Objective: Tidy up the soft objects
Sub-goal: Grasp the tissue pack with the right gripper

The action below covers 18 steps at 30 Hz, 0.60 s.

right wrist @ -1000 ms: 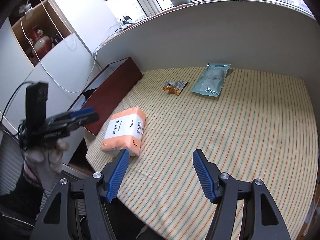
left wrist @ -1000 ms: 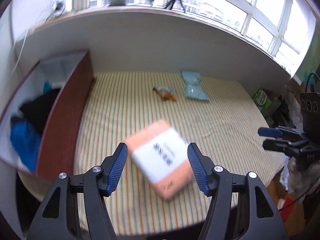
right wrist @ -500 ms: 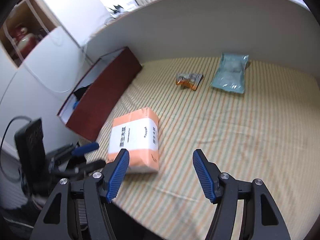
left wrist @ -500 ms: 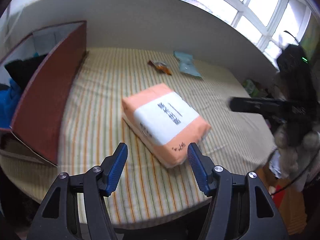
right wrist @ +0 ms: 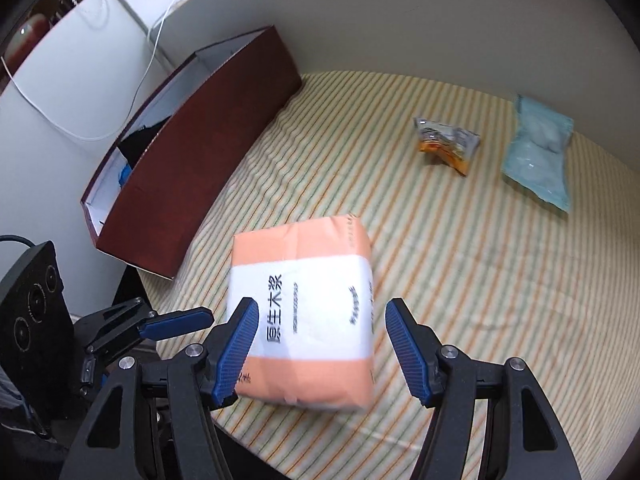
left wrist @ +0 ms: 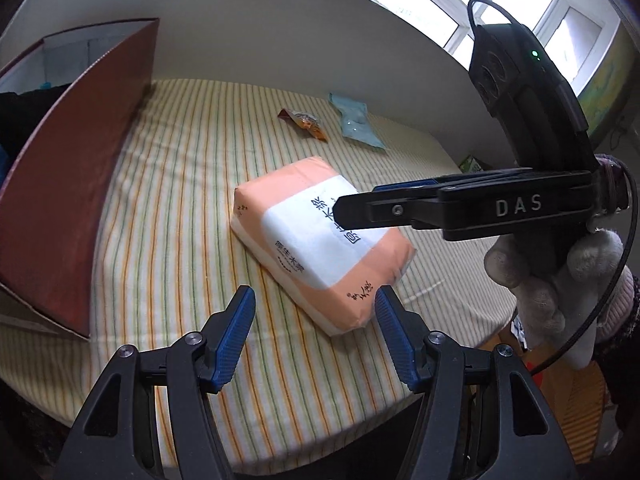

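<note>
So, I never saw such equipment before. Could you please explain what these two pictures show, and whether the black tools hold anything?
No robot here: a person holds a hand-operated gripper in each hand, each carrying its own camera. One picture looks along the left gripper, the other along the right gripper. The gloved hand belongs to the person.

On the striped cloth lie an orange tissue pack, a small snack packet and a light blue pouch. A dark red box stands at the side.

Both sets of jaws are open around the tissue pack; nothing is held.
</note>
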{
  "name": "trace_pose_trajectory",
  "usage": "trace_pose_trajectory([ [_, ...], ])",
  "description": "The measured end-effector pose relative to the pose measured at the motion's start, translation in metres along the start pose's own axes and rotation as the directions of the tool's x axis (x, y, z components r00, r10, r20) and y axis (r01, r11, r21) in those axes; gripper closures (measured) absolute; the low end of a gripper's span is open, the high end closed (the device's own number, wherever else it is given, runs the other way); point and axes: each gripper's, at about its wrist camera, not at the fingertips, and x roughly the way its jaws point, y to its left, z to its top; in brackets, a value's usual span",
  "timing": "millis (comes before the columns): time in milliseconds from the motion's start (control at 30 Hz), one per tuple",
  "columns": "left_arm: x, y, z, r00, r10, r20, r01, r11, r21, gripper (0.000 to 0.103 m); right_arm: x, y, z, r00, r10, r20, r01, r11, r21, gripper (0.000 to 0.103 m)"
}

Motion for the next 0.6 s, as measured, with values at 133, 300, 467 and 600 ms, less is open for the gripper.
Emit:
trace_pose_trajectory([
  [133, 0.008, 0.002, 0.0, 1.0, 0.002, -0.023, -0.002, 1.0, -0.021, 0.041, 0.01, -0.001, 0.008, 0.999, 0.01, -0.037, -0.01, 1.0, -0.023, 0.041],
  [300, 0.009, 0.002, 0.001, 1.0, 0.016, -0.015, -0.016, 0.999, -0.051, 0.041, 0.019, -0.009, 0.015, 0.995, 0.07, -0.074, -0.072, 0.997, -0.026, 0.041],
  [467, 0.014, 0.004, 0.003, 1.0, 0.011, -0.02, -0.013, 0.994, -0.106, 0.041, 0.027, -0.012, 0.02, 0.985, 0.15, -0.087, -0.152, 0.988, -0.02, 0.041],
  [600, 0.02, -0.004, 0.005, 0.999, 0.022, -0.028, -0.025, 0.992, -0.124, 0.041, 0.027, -0.017, 0.016, 0.977, 0.192, -0.088, -0.195, 0.98, -0.025, 0.041],
])
